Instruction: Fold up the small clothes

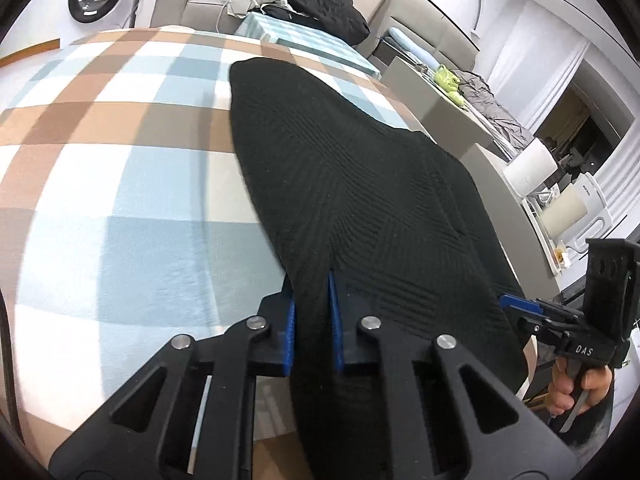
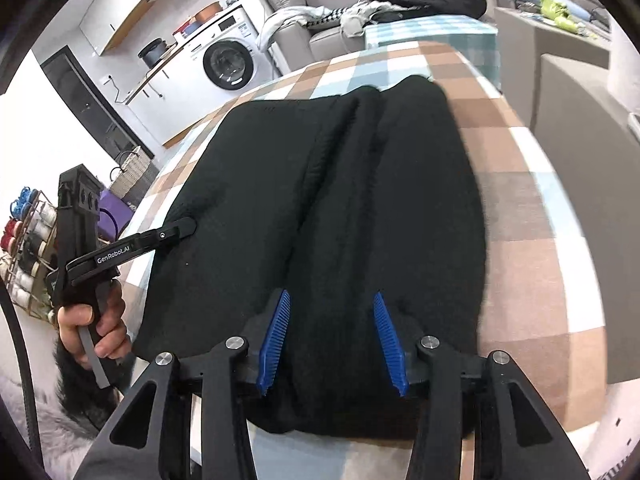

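Note:
A black ribbed knit garment (image 1: 360,184) lies on the checked cloth of the table (image 1: 120,200), reaching from the far side to the near edge. My left gripper (image 1: 312,288) is shut on a fold of its near left edge, which runs between the blue pads (image 1: 291,336). In the right wrist view the garment (image 2: 340,200) fills the middle. My right gripper (image 2: 330,300) is open, its blue pads (image 2: 276,336) apart over the near hem; cloth lies between them, not pinched. The left gripper (image 2: 188,225) also shows there at the garment's left edge.
A sofa with a black heap of clothes (image 1: 320,4) and light laundry stands behind the table. A washing machine (image 2: 228,62) is at the back left. Grey blocks (image 2: 572,120) stand to the right of the table, and a rack of thread spools (image 2: 28,252) to the left.

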The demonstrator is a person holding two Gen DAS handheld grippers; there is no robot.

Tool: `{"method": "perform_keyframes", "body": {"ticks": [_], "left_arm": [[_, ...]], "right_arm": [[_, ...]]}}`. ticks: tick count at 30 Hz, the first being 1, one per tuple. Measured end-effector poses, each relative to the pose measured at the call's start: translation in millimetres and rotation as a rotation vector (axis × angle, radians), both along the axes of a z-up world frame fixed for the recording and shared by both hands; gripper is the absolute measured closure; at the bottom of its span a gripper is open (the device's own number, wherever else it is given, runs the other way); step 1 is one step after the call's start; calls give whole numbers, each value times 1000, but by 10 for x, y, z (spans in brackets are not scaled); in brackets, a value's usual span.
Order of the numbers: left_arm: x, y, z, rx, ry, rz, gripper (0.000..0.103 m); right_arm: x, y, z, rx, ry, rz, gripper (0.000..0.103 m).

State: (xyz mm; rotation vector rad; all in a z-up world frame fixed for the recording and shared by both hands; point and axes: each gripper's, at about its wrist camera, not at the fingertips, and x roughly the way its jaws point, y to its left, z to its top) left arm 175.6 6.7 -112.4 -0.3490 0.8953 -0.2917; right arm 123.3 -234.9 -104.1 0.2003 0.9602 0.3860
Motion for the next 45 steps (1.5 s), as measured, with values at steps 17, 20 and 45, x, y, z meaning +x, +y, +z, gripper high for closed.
{"method": "perform_keyframes", "body": {"ticks": [17, 20, 45], "left_arm": [[-269, 815, 79, 35, 19, 143, 88], [-299, 875, 103, 39, 27, 161, 85], [-395, 650, 299, 51, -6, 115, 71]], "right_arm": [[306, 798, -113, 95, 49, 194, 58], [526, 773, -133, 119, 52, 146, 62], [608, 373, 292, -68, -107, 66, 99]]}}
